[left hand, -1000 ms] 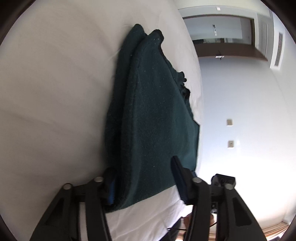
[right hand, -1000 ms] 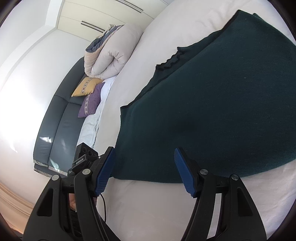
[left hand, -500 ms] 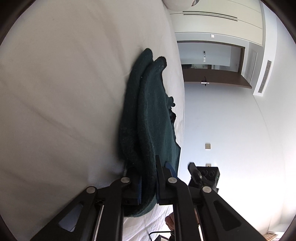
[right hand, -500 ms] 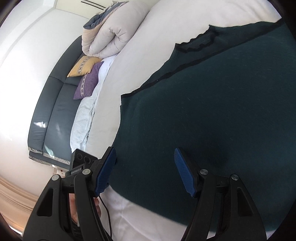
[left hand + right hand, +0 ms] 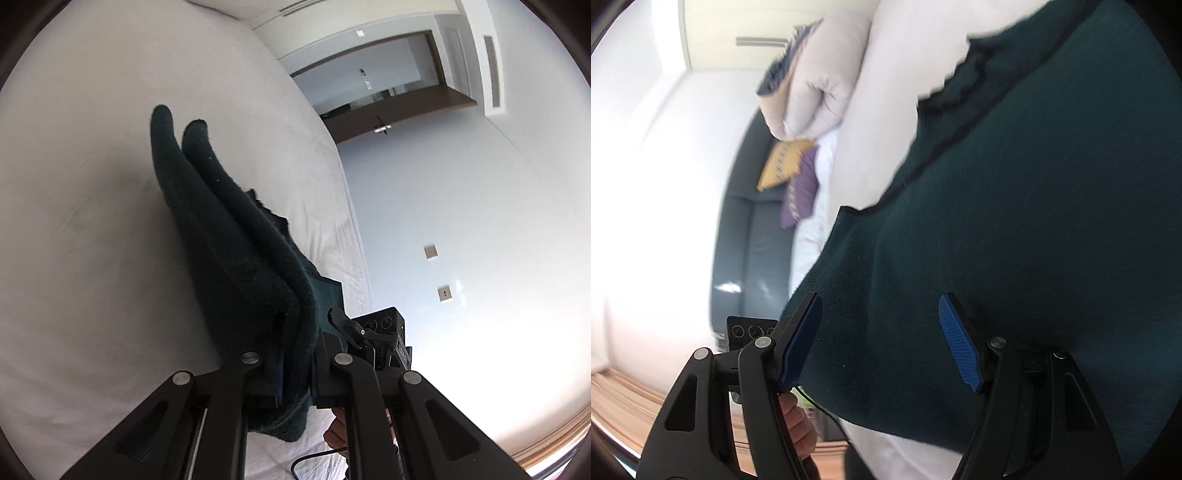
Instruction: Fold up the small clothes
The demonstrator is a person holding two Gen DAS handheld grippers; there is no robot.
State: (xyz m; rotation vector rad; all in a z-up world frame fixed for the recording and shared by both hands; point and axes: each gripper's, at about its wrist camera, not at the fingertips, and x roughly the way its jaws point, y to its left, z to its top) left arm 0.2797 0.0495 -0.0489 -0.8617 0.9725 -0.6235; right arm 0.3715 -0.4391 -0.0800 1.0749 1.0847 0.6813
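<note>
Left gripper [image 5: 295,373] clenched on cloth [image 5: 236,251], stretching straight ahead over bed [image 5: 92,184]. Right gripper [image 5: 881,343] gaping wide above cloth, nothing pinched.

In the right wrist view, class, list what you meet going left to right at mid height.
Dark grey sofa → yellow cushion → purple cushion → white bed sheet → dark green garment.

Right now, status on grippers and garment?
Left gripper shut on dark green garment edge. Right gripper open over it. White bed beneath, nothing blocking.
</note>
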